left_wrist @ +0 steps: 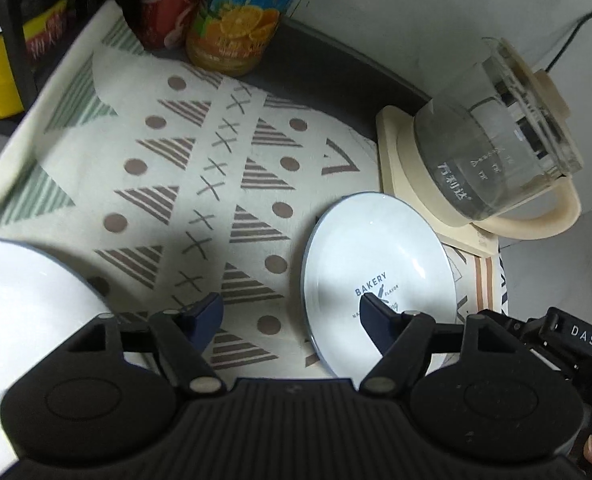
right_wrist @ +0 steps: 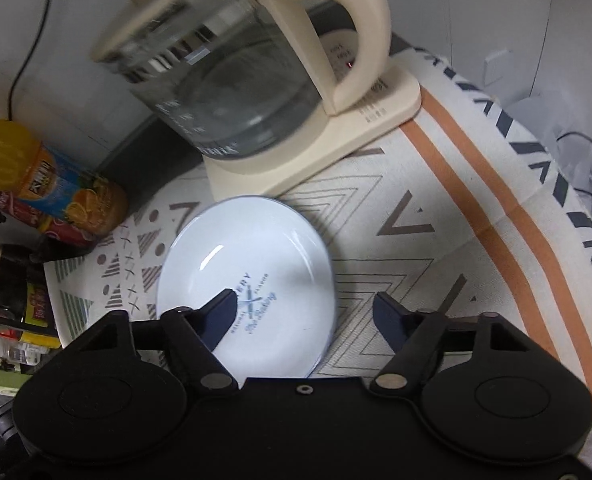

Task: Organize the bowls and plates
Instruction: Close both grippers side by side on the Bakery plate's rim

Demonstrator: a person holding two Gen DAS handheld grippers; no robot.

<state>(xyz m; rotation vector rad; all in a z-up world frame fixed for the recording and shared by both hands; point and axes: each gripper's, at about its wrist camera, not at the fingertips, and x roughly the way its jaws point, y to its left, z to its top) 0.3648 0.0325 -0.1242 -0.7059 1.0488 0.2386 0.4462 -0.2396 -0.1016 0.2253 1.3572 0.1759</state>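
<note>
A white plate with a blue rim and "BAKERY" print [left_wrist: 380,268] lies on the patterned cloth [left_wrist: 175,184], in front of the kettle. A second white dish [left_wrist: 19,320] shows at the left edge of the left wrist view. My left gripper [left_wrist: 291,312] is open and empty above the cloth, its right finger over the printed plate. In the right wrist view the same printed plate [right_wrist: 251,252] lies under my right gripper [right_wrist: 304,306], which is open and empty, its left finger over the plate.
A glass kettle with a cream handle and base [left_wrist: 496,152] stands at the cloth's far right; it also shows in the right wrist view [right_wrist: 255,80]. An orange drink bottle [left_wrist: 239,16] and a red can [left_wrist: 167,4] stand at the back. A power cord [right_wrist: 27,52] runs along the wall.
</note>
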